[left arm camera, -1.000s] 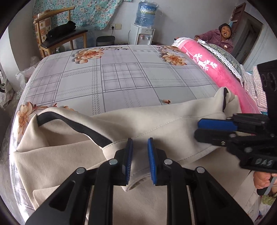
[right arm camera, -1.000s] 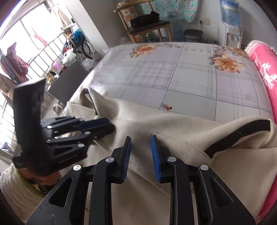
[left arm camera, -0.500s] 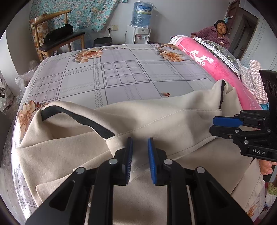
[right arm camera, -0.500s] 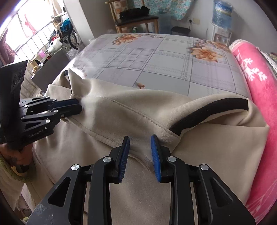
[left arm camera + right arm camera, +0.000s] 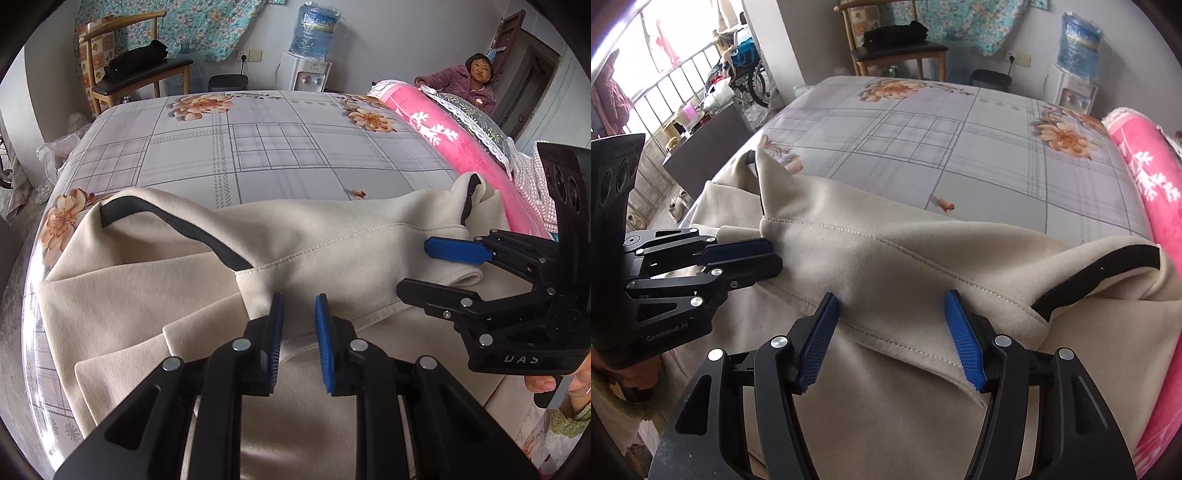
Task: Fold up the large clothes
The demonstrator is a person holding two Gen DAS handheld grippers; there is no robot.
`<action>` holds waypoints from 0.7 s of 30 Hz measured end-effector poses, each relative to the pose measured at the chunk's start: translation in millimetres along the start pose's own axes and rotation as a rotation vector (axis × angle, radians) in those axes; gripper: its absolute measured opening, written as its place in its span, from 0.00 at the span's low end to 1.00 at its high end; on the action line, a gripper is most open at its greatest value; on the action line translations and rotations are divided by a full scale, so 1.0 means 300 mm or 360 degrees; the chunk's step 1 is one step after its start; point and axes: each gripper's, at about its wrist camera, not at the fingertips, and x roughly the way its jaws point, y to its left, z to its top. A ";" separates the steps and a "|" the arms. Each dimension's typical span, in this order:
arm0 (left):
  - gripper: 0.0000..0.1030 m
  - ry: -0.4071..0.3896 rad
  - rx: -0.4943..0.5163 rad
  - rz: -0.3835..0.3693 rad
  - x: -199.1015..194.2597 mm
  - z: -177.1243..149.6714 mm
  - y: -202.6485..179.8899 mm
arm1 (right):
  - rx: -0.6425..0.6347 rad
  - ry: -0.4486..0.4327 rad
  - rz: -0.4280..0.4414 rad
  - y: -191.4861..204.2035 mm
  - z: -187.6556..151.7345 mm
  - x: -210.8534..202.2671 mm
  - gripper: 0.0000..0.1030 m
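Note:
A large cream garment (image 5: 332, 236) with black trim (image 5: 177, 225) lies across the near half of the bed, its upper layer folded toward me. My left gripper (image 5: 298, 299) is shut on the folded edge near the trim's end. In the right wrist view it (image 5: 772, 258) comes in from the left, pinching the cloth (image 5: 886, 258). My right gripper (image 5: 891, 297) has its jaws opening wide. The stitched fold lies between its pads, and they do not press on it. In the left wrist view it (image 5: 413, 266) straddles the fold's right end, a hand beneath it.
The bed's plaid, flowered sheet (image 5: 258, 147) stretches bare beyond the garment. A rolled pink blanket (image 5: 443, 140) runs along the right side, with a person (image 5: 476, 83) seated behind it. A chair (image 5: 140, 70) and a water dispenser (image 5: 310, 48) stand by the far wall.
My right gripper's jaws have spread apart and released the folded edge, which now rests on the lower layer. The left gripper keeps its grip in the same place.

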 end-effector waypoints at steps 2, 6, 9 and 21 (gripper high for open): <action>0.17 -0.0007 0.0002 0.0004 0.002 0.001 -0.003 | 0.0003 0.0007 -0.0007 0.001 -0.003 -0.006 0.56; 0.17 -0.0022 0.0005 0.0005 0.001 -0.005 -0.002 | -0.0012 0.0005 -0.0003 0.002 -0.003 -0.007 0.57; 0.17 0.0016 -0.0017 0.0010 -0.003 0.002 0.001 | -0.0001 -0.0038 -0.0053 -0.002 0.008 -0.053 0.57; 0.17 -0.0016 0.0005 0.0023 -0.002 -0.011 -0.005 | 0.0021 -0.0041 -0.0157 -0.044 -0.039 -0.093 0.56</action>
